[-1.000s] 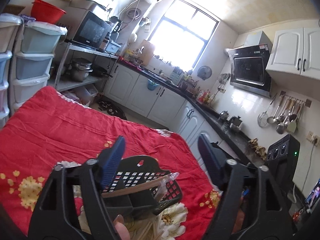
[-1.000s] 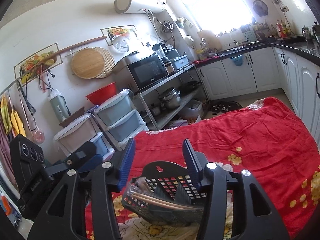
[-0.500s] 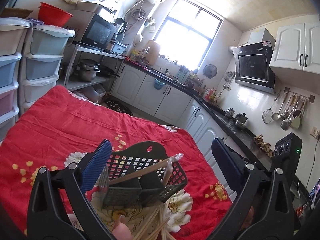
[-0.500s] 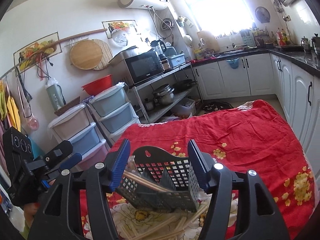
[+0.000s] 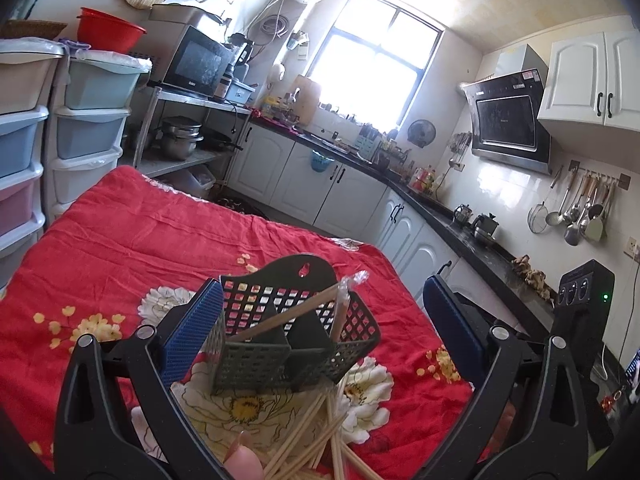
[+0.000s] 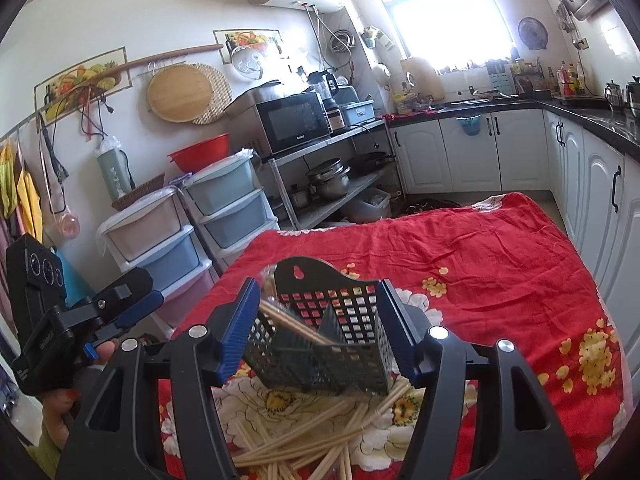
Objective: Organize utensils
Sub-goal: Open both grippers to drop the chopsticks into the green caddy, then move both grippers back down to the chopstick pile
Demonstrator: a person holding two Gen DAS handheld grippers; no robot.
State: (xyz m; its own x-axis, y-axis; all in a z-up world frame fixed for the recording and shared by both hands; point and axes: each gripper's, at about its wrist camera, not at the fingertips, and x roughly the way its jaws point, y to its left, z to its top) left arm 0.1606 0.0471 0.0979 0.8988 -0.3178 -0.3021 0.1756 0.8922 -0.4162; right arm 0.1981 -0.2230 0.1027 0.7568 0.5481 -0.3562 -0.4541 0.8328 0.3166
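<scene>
Right at the near edge of the table: a loose heap of pale wooden chopsticks (image 6: 316,436) fanned out on the red floral tablecloth (image 5: 168,240), crossing each other every which way, tips reaching under the basket's front.

Just past them, the dark grey perforated plastic utensil basket (image 5: 296,336) w/ divided compartments and a tall arched back plate. It sits tilted, not flat. Inside: one long wooden chopstick (image 5: 288,314) leaning diagonally across the compartments, plus a chopstick in a clear plastic sleeve (image 5: 344,304) standing near-upright toward the right side, crinkled wrapper end poking above the rim.

Right gripper (image 6: 318,328), black w/ blue ribbed pads: its two fingers flank the basket, one on each side wall, pads looking pressed against the mesh — it's clamped on the basket, which rides tipped between them.

Left gripper (image 5: 320,324), same build: jaws spread wide. Its left pad (image 5: 192,328) sits just beside the basket's left wall; can't tell if touching. The other pad is well apart from the basket, out to the right. Not gripping anything. A fingertip (image 5: 242,456) shows low in the left wrist view.

Farther back: bare stretch of red cloth to the table's far edge. Beyond, stacked plastic drawer units (image 6: 224,208), a black microwave (image 6: 298,120) on a metal rack, white cabinets under a dark counter, bright window (image 5: 376,64) on the far wall.
</scene>
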